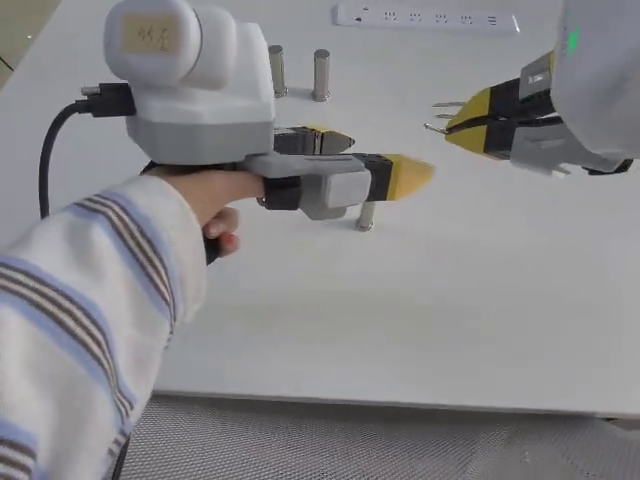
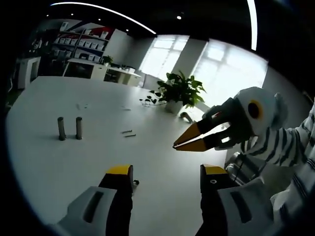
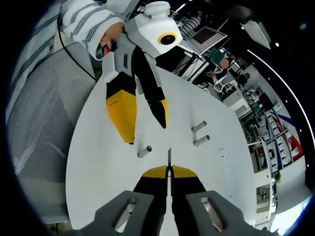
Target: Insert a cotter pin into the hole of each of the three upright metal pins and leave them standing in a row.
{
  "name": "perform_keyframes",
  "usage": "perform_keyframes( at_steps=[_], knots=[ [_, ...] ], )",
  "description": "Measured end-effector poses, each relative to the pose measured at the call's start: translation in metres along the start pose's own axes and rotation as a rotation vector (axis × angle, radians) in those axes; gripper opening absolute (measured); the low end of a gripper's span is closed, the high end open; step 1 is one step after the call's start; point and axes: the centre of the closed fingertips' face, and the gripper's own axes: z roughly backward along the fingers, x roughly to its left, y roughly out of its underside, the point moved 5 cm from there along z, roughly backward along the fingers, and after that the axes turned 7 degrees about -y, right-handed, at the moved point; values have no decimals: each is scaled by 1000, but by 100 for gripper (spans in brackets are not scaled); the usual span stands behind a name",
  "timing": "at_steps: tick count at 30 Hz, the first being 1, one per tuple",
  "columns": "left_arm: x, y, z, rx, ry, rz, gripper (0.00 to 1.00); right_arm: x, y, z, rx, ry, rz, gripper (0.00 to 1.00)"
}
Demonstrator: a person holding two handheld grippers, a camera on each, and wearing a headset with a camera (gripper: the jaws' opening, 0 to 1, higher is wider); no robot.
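Two upright metal pins (image 1: 277,70) (image 1: 321,75) stand side by side at the back of the white table (image 1: 420,320); they are also in the left gripper view (image 2: 61,128) (image 2: 78,127). A third metal pin (image 1: 366,216) (image 3: 143,151) stands nearer, just under my left gripper (image 1: 385,157), whose jaws are open and empty. In its own view that pin (image 2: 134,184) stands beside the left jaw of the left gripper (image 2: 166,172). My right gripper (image 1: 465,125) (image 3: 169,173) hovers to the right, shut on a thin cotter pin (image 3: 169,157) (image 1: 432,128) that points toward the near pin.
Two loose cotter pins (image 2: 129,132) lie on the table beyond the near pin. A white power strip (image 1: 430,17) runs along the far edge. A potted plant (image 2: 179,91) stands at the table's far end. A black cable (image 1: 50,150) trails from the left gripper.
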Motion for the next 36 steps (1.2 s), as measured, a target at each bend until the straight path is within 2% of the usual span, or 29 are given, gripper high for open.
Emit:
perform_keyframes(
  at_steps=[8, 15, 18, 22, 26, 31, 34, 36],
  knots=[
    [-8, 0, 1, 6, 38, 16, 38, 14, -10, 5, -32, 21, 4, 0],
    [-16, -1, 1, 9, 75, 39, 24, 25, -17, 4, -43, 16, 25, 0],
    [-20, 0, 1, 24, 88, 45, 19, 28, -19, 4, -47, 17, 30, 0],
    [-19, 3, 2, 42, 104, 48, 13, 33, -21, 4, -50, 12, 34, 0],
    [-23, 5, 3, 54, 115, 52, 7, 35, -21, 1, -49, 4, 37, 0],
    [-18, 6, 2, 63, 116, 53, 4, 38, -24, 1, -58, 4, 36, 0],
    [-21, 7, 2, 68, 116, 51, 2, 38, -25, 1, -58, 7, 38, 0],
    [-19, 8, 2, 74, 114, 45, 1, 39, -26, 1, -60, 5, 37, 0]
  ],
)
